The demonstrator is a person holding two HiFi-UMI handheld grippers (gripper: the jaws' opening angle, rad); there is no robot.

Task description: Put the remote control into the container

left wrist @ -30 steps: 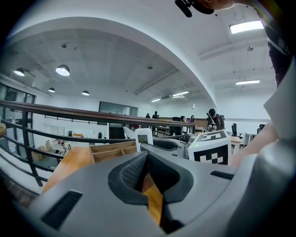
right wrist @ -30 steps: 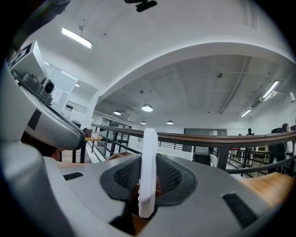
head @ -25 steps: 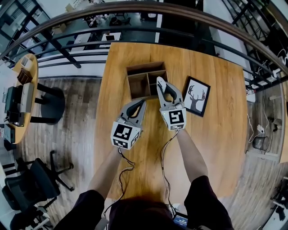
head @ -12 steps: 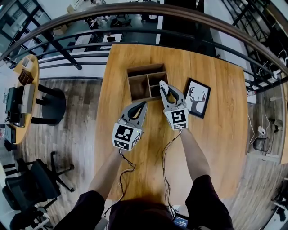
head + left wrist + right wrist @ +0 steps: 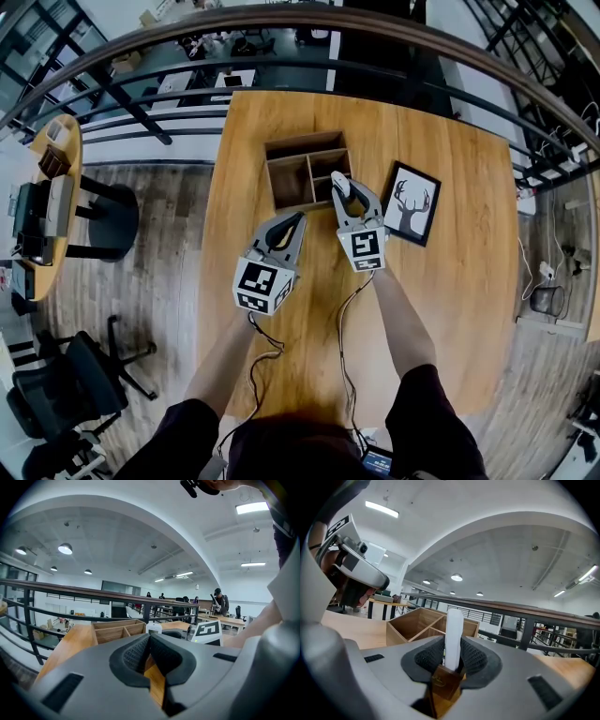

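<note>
My right gripper [image 5: 344,190] is shut on a slim white remote control [image 5: 453,630], which stands upright between the pads. It hovers by the near right corner of the open wooden container [image 5: 305,170], a box split into compartments. The same container [image 5: 423,622] lies just ahead and to the left in the right gripper view. The left gripper [image 5: 287,225] is shut with nothing in it, its jaws pressed together, and sits below and left of the container. In the left gripper view the container [image 5: 116,630] is ahead, and the remote [image 5: 153,628] shows to its right.
A black-framed deer picture [image 5: 410,202] lies on the wooden table [image 5: 450,262] to the right of the right gripper. A metal railing [image 5: 281,70] runs past the table's far edge. Cables [image 5: 345,328] trail back from both grippers.
The right gripper with the remote has shifted slightly toward the container's near right corner. The left gripper has stayed where it was.
</note>
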